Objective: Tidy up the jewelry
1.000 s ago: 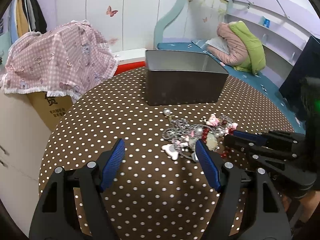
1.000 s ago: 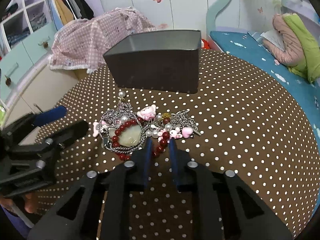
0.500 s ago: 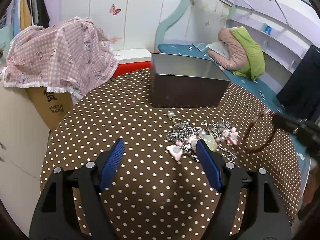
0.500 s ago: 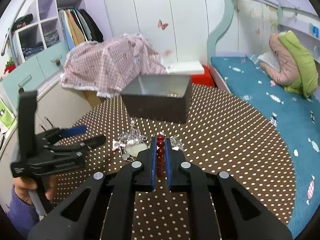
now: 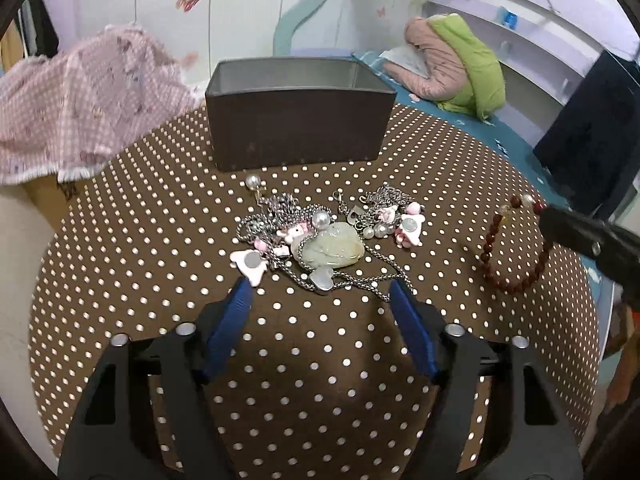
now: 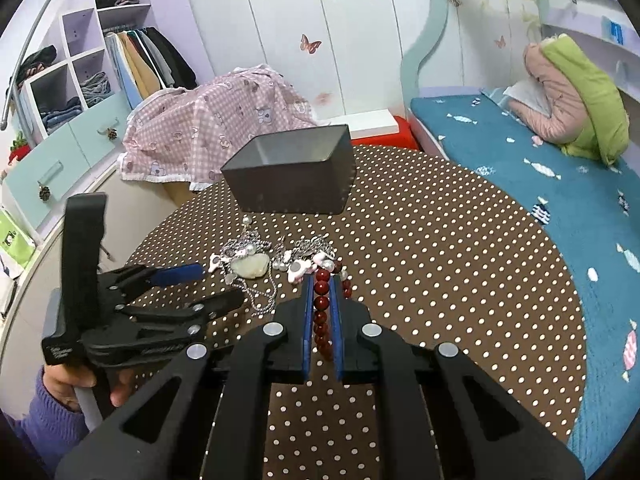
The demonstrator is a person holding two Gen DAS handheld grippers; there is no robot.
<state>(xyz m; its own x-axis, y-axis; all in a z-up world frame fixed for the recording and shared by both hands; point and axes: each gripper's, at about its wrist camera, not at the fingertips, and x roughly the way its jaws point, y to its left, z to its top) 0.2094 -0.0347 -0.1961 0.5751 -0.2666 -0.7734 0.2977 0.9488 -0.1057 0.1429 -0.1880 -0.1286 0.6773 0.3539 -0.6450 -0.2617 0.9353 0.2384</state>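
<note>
A round desk (image 6: 460, 240) in a brown cloth with white dots fills the lower frame. Behind it stand white wardrobe doors (image 6: 280, 12) with butterfly stickers. At upper left is a lilac open shelf unit (image 6: 68, 80) with folded and hanging clothes above mint drawers (image 6: 60, 152). A pink checked cloth (image 6: 208, 128) drapes a box. At right, a teal-covered bed (image 6: 520, 152) carries a pink and green quilt (image 6: 572, 100).

place: was a home bedroom | signs: bed (image 6: 500, 152) with teal sheet; open wardrobe (image 6: 148, 60) held hanging clothes; butterfly stickers (image 6: 310, 44) dotted cupboard doors; folded quilt (image 6: 576, 92) lay on bed
</note>
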